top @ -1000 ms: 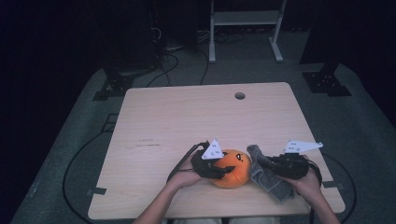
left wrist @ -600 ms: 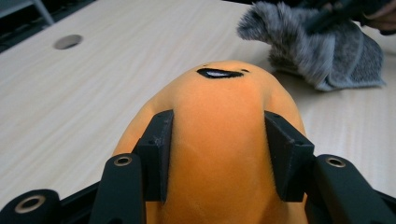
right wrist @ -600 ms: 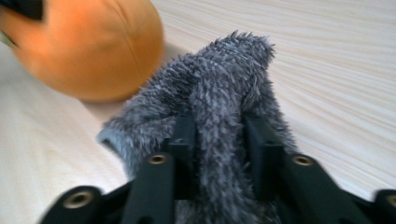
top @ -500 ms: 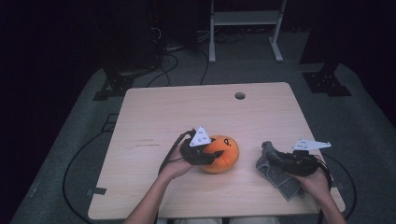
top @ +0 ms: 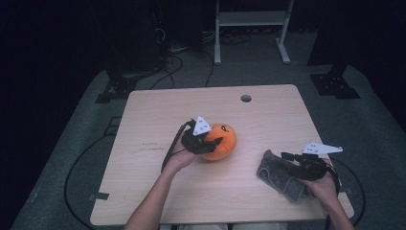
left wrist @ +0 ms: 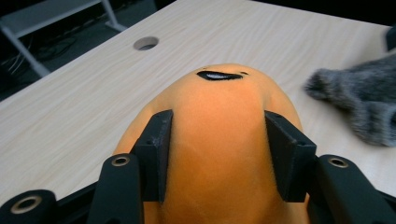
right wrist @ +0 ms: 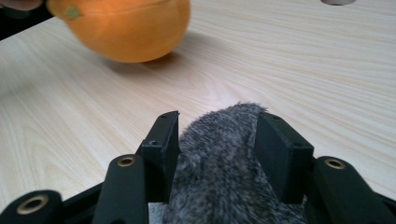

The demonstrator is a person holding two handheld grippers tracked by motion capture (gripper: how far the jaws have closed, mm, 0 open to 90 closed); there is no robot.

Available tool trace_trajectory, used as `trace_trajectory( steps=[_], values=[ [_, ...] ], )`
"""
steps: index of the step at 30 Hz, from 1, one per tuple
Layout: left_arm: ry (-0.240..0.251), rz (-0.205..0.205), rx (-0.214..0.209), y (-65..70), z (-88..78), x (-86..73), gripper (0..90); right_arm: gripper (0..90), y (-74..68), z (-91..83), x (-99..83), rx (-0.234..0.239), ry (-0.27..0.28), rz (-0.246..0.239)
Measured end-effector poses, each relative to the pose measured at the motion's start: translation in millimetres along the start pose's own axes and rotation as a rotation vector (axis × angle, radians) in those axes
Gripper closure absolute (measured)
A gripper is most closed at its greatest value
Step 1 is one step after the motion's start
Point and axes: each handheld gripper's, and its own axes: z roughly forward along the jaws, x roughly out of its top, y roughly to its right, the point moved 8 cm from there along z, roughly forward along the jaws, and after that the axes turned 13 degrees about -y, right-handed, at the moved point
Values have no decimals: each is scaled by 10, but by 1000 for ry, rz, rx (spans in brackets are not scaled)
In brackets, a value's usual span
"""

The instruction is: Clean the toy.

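Half the orange plush [left wrist: 219, 140] behind jaws

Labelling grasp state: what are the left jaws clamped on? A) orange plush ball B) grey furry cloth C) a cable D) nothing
A: in the left gripper view both pads press into the orange plush ball, while the grey furry cloth lies apart by the right gripper.

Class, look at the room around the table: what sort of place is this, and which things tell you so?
Probably a lab or recording studio: a bare wooden table on grey carpet, cables trailing over the floor, and dark equipment stands around it.
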Motion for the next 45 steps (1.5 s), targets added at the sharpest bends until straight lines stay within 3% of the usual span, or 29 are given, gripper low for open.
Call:
trace_trajectory(
  steps=[2,4,12,21,27,31,38,45],
  values=[
    [-23,-14,-8,-11,64,-40,443,486,-17,8,6,3,1,-8],
    [-68,3,-34,25,121,-101,384,486,-33,14,8,7,-2,-8],
    [-37,-31,-33,20,17,-89,215,482,-49,34,31,0,-5,-19],
    [-23,-13,-5,7,-125,-155,182,464,-45,16,62,16,13,-4],
    [30,-41,10,-6,-246,-245,153,444,-57,7,61,31,17,-1],
    [28,-36,30,-35,-327,-349,140,428,-60,28,46,36,6,-4],
    [33,-78,45,-95,-432,-544,125,422,-78,50,42,32,-3,-13],
    [20,-92,59,-108,-482,-711,119,418,-88,35,35,32,-3,-14]
  ],
)
